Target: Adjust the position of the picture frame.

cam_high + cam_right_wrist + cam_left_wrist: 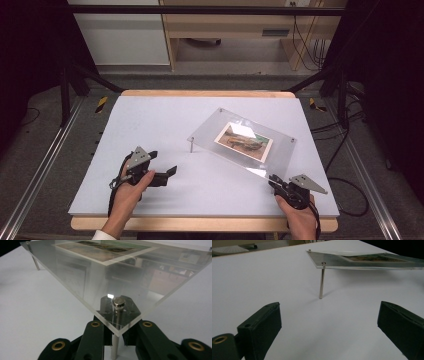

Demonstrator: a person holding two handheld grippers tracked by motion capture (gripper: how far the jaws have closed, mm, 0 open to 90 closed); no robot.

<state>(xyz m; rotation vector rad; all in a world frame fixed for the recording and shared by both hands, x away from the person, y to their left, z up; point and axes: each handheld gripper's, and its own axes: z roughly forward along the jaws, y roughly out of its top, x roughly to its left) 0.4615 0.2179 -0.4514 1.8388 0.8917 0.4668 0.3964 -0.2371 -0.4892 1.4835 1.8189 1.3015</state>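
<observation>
Two claws differ: the left claw (167, 175) gapes empty near the tabletop's (150, 120) front-left, while the right claw (116, 337) pinches a leg (115, 345) under the frame's (242, 140) near corner toward the right edge, so any twist could, I judge, topple the frame.

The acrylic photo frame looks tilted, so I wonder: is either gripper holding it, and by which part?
Yes: the right gripper is shut on the acrylic frame at its near corner, clamping the metal leg under that corner. The left gripper is open and holds nothing.
</observation>
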